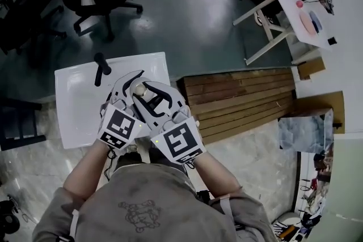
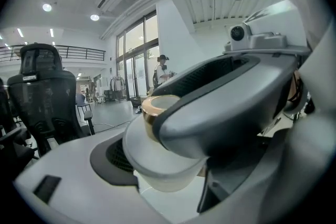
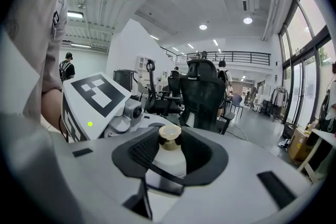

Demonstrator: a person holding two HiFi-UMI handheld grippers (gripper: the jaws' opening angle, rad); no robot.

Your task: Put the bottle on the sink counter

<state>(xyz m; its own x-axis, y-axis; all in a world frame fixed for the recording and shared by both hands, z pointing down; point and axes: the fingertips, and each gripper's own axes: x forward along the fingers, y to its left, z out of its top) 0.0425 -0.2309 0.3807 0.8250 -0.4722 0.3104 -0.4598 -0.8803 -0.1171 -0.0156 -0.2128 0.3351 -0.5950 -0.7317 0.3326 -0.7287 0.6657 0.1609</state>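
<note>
Bottle mid-air in the head view, left gripper and right gripper both round it, above a white top. Left gripper view: jaws clamped on its body. Right gripper view: clenched below the gold cap. Carrying stage, I'd say; next, lower it upright.

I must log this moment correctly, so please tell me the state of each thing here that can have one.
white plastic bottle with gold cap: capped, upright, held in the air, not set down.
right gripper: shut on the bottle.
left gripper: jaws around the bottle; whether they press on it cannot be told.
white rectangular sink: nothing seen inside.
black tap: no running water visible.
</note>
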